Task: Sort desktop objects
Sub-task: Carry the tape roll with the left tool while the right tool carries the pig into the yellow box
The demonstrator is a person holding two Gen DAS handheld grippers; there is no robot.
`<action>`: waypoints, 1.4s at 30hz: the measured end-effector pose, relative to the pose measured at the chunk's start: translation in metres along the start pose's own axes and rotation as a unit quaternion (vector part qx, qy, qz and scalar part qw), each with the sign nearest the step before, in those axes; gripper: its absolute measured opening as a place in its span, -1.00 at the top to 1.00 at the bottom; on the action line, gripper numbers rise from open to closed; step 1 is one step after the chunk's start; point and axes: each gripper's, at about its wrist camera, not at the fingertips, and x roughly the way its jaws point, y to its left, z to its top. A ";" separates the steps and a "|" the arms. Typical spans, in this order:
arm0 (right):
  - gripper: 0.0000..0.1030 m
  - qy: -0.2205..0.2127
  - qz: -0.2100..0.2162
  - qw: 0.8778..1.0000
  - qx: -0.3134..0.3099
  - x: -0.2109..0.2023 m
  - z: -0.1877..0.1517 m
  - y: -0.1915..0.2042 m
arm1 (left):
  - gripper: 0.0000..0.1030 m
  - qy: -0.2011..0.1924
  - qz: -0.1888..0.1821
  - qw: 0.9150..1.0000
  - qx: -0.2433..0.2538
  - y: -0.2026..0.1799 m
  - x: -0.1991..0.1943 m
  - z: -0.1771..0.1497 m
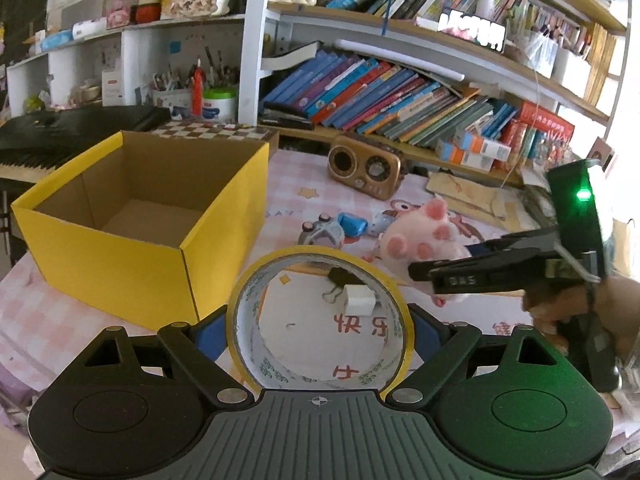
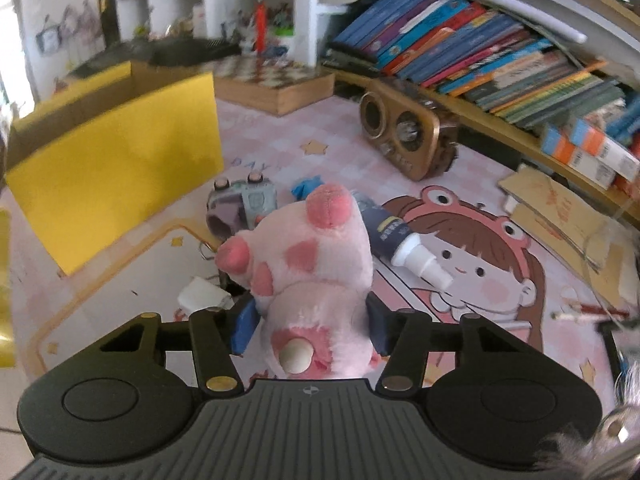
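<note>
My left gripper (image 1: 318, 332) is shut on a yellow-edged tape roll (image 1: 320, 254), its blue pads on either side of the ring, held just right of the open yellow cardboard box (image 1: 120, 256). In the right wrist view my right gripper (image 2: 310, 324) is shut on a pink plush toy (image 2: 312, 248), with the blue pads pressing into its lower body. In the left wrist view that gripper (image 1: 424, 276) comes in from the right with the plush (image 1: 416, 236) at its tips. The box (image 2: 120, 152) stands left of the plush.
On the pink cartoon mat lie a grey toy (image 2: 244, 204), a blue wrapped item (image 1: 352, 222), a spray bottle (image 2: 404, 240), a binder clip (image 1: 342, 278) and a white block (image 1: 359, 300). A brown radio (image 1: 364, 168) stands before the bookshelf. A hand (image 1: 560, 304) holds the right gripper.
</note>
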 end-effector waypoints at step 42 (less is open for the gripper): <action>-0.01 -0.005 -0.021 0.983 0.182 -0.114 -0.044 0.230 | -0.75 -0.003 -0.060 0.998 0.006 0.162 -0.098 -0.042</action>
